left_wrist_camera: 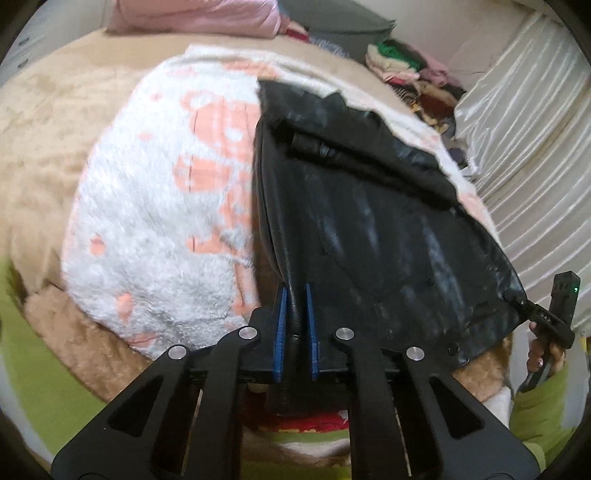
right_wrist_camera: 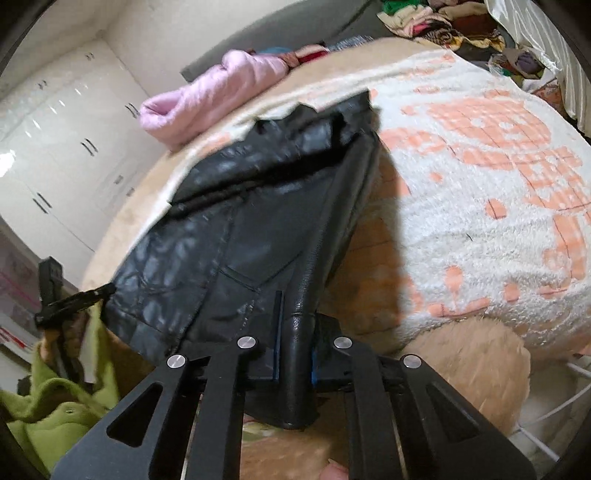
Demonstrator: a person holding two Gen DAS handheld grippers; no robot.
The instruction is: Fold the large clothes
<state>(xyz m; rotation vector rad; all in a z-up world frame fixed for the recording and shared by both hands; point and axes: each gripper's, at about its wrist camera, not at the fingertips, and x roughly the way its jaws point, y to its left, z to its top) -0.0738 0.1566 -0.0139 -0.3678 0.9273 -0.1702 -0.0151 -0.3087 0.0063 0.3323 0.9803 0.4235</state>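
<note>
1. My left gripper (left_wrist_camera: 295,314) is clamped on a rolled edge of the black jacket (left_wrist_camera: 369,221); the blue pads (left_wrist_camera: 282,317) press it from both sides.
2. The jacket stretches ahead of my gripper and off to its right, glossy and creased, with its collar at the far end.
3. Far to the right, my right gripper (left_wrist_camera: 517,301) pinches the jacket's other near corner, with my hand (left_wrist_camera: 539,354) and green sleeve (left_wrist_camera: 535,406) behind it.
4. Under the jacket and to my gripper's left lies a fluffy white blanket (left_wrist_camera: 147,221) with peach patches, over a tan bedcover (left_wrist_camera: 48,122).
5. Far ahead sits a pink coat (left_wrist_camera: 192,14); ahead to the right, a heap of clothes (left_wrist_camera: 406,70) beside a pale curtain (left_wrist_camera: 524,110).
</note>
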